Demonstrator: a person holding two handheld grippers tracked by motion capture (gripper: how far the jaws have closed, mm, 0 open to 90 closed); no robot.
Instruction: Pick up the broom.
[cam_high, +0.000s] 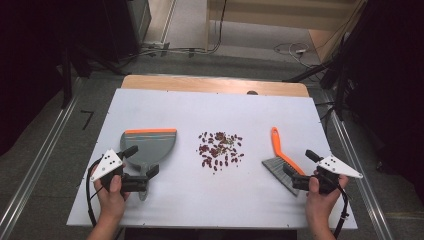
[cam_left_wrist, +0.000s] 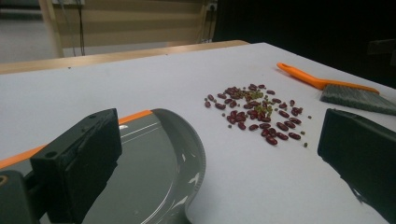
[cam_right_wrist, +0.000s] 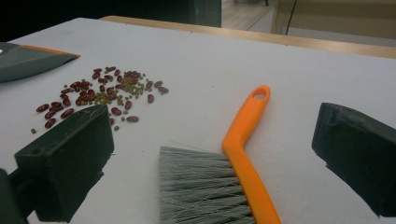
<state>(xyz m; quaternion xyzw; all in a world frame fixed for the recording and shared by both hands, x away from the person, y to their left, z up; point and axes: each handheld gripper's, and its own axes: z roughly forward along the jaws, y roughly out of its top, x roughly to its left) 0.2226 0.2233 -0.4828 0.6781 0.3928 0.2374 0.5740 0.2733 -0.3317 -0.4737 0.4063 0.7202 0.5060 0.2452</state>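
Nearest the person, both hands hover low over the white table (cam_high: 165, 107): left gripper (cam_high: 141, 176) wide open astride the grey dustpan (cam_high: 149, 146), gripping nothing; right gripper (cam_high: 296, 178) wide open over the orange-handled brush (cam_high: 281, 156), bristles between its jaws, untouched. Farther out, midway between them, lies the scatter of beans (cam_high: 220, 149).

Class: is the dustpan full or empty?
Empty: the dustpan shows a bare grey tray, and the beans lie scattered on the table.
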